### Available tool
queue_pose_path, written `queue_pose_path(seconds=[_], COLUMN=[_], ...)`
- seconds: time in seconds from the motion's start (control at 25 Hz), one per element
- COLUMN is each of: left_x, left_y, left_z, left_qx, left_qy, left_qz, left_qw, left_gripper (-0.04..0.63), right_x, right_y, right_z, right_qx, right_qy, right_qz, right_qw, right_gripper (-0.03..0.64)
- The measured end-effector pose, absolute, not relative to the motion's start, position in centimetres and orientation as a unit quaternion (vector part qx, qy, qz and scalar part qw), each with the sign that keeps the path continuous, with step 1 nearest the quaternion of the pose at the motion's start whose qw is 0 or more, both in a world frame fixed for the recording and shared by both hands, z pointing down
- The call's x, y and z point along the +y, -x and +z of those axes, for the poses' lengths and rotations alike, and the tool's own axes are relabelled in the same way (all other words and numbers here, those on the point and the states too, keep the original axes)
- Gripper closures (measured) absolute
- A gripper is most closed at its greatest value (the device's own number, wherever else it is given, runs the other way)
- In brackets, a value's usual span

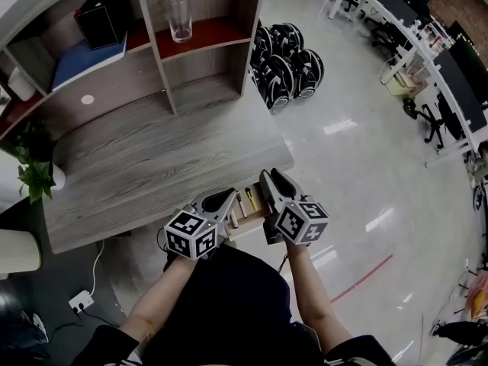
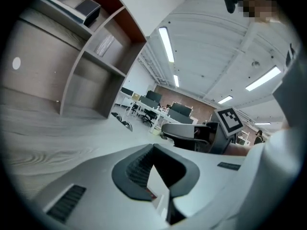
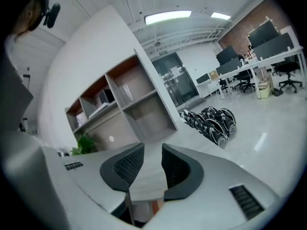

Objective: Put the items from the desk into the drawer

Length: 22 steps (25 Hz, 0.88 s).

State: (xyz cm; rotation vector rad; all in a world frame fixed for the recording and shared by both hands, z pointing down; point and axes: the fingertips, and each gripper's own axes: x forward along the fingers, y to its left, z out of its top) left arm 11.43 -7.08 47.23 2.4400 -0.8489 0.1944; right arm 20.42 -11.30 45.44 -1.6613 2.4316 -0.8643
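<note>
Holding: nothing, on either side.
Left gripper: my jaw tips are together and empty, over the left end of the drawer.
Right gripper: my jaws are a narrow slit apart and empty, above the drawer's right end.
Drawer: open beneath the front edge of the desk.
Pens: lying inside the drawer, between my grippers.

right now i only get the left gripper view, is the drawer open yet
Observer: Yes. The head view shows the drawer pulled out below the front edge of the desk.
Operator: anything in it
Observer: A few small pen-like items lie inside, too small to name.
Operator: and the right tongs
Observer: The right gripper is at the drawer's right end, tongs slightly apart, nothing between them.
</note>
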Motion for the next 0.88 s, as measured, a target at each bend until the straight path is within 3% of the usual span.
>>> queue_pose_path(seconds=[0.2, 0.32, 0.52, 0.88], left_x=[-8.9, -9.7, -9.7, -9.5], left_y=[-11.1, -10.2, -9.1, -8.9], left_z=[41.1, 37.9, 35.1, 36.3], left_qx=[-0.323, -0.336, -0.343, -0.337], left_qy=[-0.923, -0.927, -0.93, -0.932], left_qz=[0.029, 0.008, -0.016, -0.008], left_qw=[0.208, 0.167, 0.131, 0.131], left_gripper=[0.588, 0.588, 0.589, 0.589], right_x=[-11.6, -11.6, -10.6, -9.8], right_y=[-18.5, -17.6, -17.8, -20.0], right_z=[37.0, 33.9, 31.0, 33.3], right_qx=[0.824, 0.822, 0.789, 0.746], right_qy=[0.481, 0.483, 0.518, 0.588], right_qz=[-0.249, -0.222, -0.193, -0.188], right_qw=[0.17, 0.205, 0.267, 0.25], right_gripper=[0.514, 0.6, 0.601, 0.603])
